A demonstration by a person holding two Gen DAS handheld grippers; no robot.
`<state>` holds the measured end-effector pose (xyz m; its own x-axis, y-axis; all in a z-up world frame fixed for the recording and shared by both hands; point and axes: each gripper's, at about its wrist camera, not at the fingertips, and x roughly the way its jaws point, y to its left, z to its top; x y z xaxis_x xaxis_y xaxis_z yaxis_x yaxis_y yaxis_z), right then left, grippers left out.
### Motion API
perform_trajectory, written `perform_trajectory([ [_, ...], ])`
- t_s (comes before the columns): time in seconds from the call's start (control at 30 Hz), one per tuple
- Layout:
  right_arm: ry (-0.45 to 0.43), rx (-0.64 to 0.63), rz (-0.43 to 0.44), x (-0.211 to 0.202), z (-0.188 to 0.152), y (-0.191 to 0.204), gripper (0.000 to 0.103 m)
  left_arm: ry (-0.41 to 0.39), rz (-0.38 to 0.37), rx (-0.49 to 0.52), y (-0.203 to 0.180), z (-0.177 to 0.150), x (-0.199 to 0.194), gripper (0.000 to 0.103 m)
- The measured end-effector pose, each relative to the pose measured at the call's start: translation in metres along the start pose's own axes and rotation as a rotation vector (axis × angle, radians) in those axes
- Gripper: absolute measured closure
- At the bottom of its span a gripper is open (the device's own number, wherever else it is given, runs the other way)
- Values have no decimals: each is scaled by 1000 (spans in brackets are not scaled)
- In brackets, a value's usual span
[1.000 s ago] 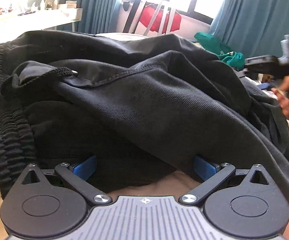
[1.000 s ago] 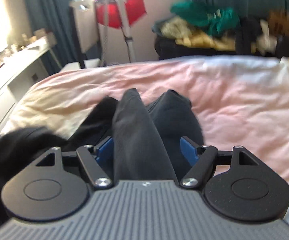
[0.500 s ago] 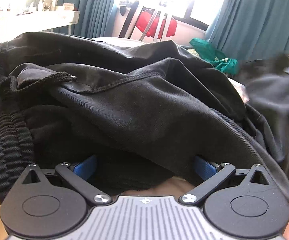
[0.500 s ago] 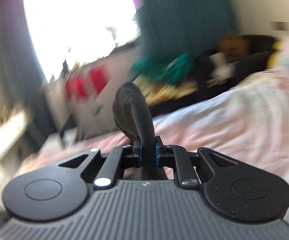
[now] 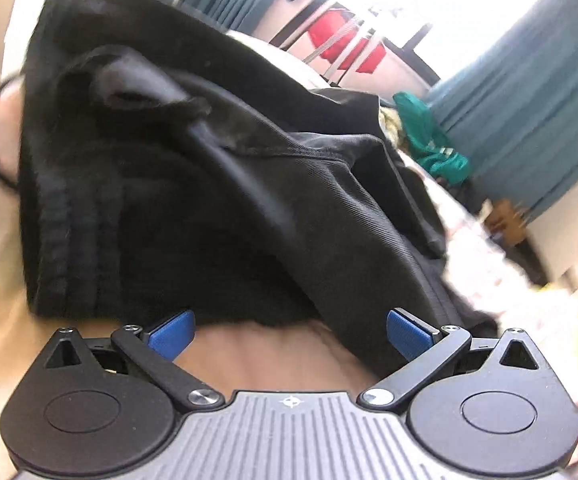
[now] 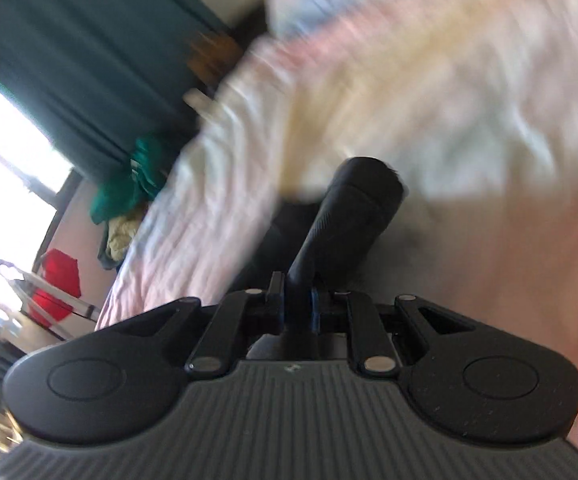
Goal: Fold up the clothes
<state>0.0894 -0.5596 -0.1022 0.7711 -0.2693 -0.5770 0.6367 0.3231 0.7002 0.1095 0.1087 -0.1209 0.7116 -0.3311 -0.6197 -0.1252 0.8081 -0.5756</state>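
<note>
The right gripper [image 6: 297, 312] is pinching a fold of the black trousers [image 5: 217, 208] on the bed [image 6: 429, 100], while the left gripper [image 5: 289, 334], fingers apart, is facing their near edge just ahead.

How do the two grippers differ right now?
The left gripper is open, its blue pads wide apart; the right gripper is shut. The left holds nothing, with the black garment lying ahead; the right pinches a fold of it. Both look identical in build.

Black ribbed garment [image 5: 217, 200]; blue finger pads [image 5: 171, 334]; teal curtains [image 5: 537, 92]; green clothing [image 5: 429, 140]; pale pink-white bedsheet [image 6: 429, 92]; red cloth [image 6: 55, 284].
</note>
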Motion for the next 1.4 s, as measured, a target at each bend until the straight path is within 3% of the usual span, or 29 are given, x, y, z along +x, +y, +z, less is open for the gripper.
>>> perform_trajectory([
  [0.13,-14,59,80,-5,1,-17,88,23,-61,-156,20,-7,-20,0],
  [0.2,-78,23,123,-13,1,-13,91,38,-78,-235,35,-13,-23,0],
  [0.23,-135,19,152,-18,4,-12,97,45,-86,-274,42,-16,-25,0],
  [0.3,-224,30,191,-24,10,-11,97,60,-110,-374,58,-20,-22,0],
  [0.4,-279,-33,126,-19,14,-9,97,38,-143,-465,71,-22,-20,0],
  [0.47,-259,-30,67,-13,12,-19,97,12,-160,-517,76,-23,-18,0],
  [0.53,-205,68,39,-6,11,-37,95,-21,-168,-560,79,-23,-14,0],
  [0.63,-155,226,81,-5,10,-60,95,-74,-178,-618,84,-21,-8,1],
  [0.77,-127,181,88,-8,10,-60,94,-146,-156,-647,88,-14,-1,4],
  [0.9,-97,207,71,-9,6,-61,93,-150,-138,-670,93,-8,4,13],
  [0.97,-57,258,73,-5,7,-63,85,-141,-126,-693,99,-5,3,20],
  [1.03,-5,306,80,1,8,-65,53,-139,-120,-711,95,-5,9,23],
  [1.1,37,297,67,2,3,-62,38,-136,-112,-711,93,-3,10,23],
  [1.27,60,225,25,-3,-9,-46,36,-127,-75,-701,92,4,14,36],
  [1.33,58,181,19,-3,-12,-38,36,-121,-60,-722,95,7,16,53],
  [1.4,53,134,9,2,-14,-33,38,-96,-68,-767,102,10,16,59],
])
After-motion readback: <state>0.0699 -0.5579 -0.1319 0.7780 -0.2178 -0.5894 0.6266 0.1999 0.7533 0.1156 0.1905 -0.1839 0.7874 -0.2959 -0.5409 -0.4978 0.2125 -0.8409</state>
